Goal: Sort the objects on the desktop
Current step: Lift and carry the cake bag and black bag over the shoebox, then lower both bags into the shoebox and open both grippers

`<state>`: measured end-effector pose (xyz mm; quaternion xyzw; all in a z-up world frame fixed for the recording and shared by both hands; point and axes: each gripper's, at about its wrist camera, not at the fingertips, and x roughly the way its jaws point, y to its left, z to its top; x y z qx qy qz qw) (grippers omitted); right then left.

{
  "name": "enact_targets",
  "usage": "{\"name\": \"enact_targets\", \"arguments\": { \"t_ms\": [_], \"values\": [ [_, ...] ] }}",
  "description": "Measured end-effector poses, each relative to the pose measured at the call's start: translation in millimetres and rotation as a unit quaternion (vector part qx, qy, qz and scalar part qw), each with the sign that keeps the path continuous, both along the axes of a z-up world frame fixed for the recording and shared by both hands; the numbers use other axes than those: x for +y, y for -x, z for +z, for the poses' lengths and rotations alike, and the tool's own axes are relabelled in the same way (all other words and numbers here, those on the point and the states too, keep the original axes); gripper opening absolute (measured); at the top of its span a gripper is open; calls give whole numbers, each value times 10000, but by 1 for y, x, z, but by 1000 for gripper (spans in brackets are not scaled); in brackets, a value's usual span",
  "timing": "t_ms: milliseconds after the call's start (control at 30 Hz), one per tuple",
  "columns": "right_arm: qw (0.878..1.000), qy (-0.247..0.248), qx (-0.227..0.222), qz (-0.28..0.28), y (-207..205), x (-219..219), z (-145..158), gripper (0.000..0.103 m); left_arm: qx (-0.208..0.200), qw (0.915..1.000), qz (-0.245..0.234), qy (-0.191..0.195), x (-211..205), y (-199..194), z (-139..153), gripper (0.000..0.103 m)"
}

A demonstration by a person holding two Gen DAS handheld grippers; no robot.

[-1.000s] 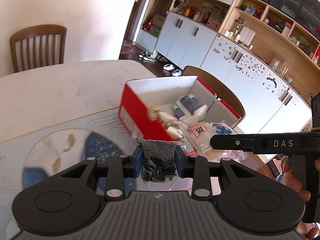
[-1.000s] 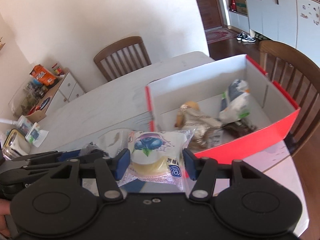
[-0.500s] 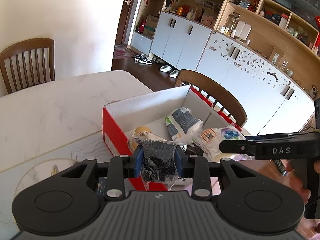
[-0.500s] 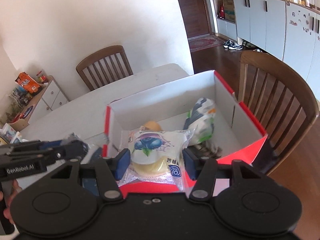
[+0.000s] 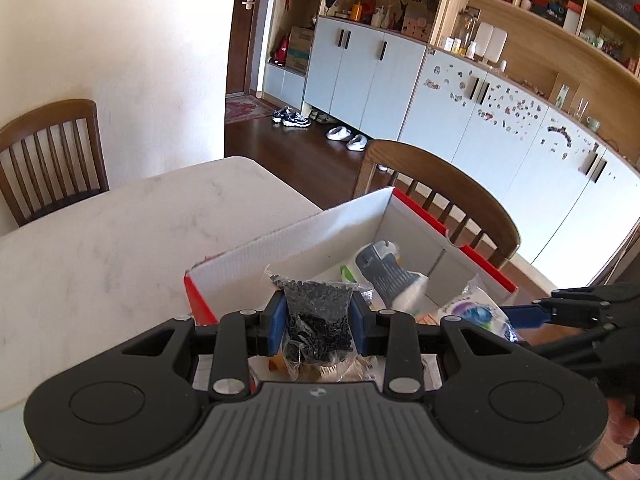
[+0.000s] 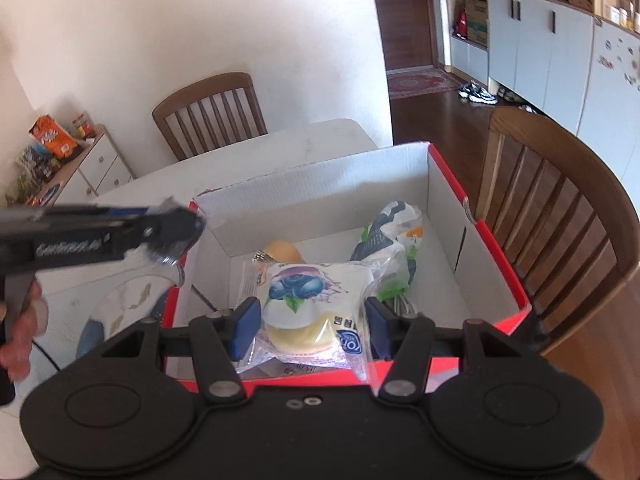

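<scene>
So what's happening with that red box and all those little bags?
A person is tidying snacks into the red box with a gripper in each hand. The left gripper is shut on a small bag of dark bits, held over the box's near corner. The right gripper is shut on a blueberry cake packet, held over the box. Neither is let go yet. A few packets already lie inside.

One red cardboard box (image 6: pixel 496 280) sits on one white table (image 5: pixel 120 232). Two grippers are in view: the left gripper (image 5: pixel 318 316) and the right gripper (image 6: pixel 308 320). Each clamps one packet: a clear bag of black bits (image 5: pixel 318 308) and a blueberry-print pastry packet (image 6: pixel 312 300). Inside the box lie one grey-and-white pouch (image 6: pixel 394 224) and one yellow round item (image 6: pixel 282 252). Two wooden chairs (image 6: pixel 212 112) stand at the table. One patterned mat (image 6: pixel 116 312) lies beside the box.
</scene>
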<state>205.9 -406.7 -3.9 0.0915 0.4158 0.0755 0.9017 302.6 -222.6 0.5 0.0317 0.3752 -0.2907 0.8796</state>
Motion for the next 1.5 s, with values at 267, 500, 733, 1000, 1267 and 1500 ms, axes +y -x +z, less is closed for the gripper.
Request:
{"name": "enact_targets", "arguments": {
  "t_ms": [267, 500, 733, 1000, 1267, 1500],
  "values": [
    [9994, 177, 99, 294, -15, -2, -6, 56, 262, 9996, -72, -96, -21, -32, -15, 32],
    [9987, 317, 101, 379, -22, -2, -15, 56, 438, 9984, -176, -299, -42, -48, -33, 32],
    [9980, 303, 201, 512, -30, 0, -25, 56, 483, 9966, -342, -571, -62, -59, -46, 32],
    [9958, 474, 377, 692, -40, 5, -41, 56, 558, 9952, -342, -728, -77, -72, -57, 32],
    [9939, 546, 500, 814, -44, 5, -53, 56, 625, 9929, -392, -937, -84, -75, -69, 32],
    [9932, 501, 610, 859, -45, 0, -58, 56, 728, 9906, -447, -1067, -85, -77, -79, 32]
  ]
}}
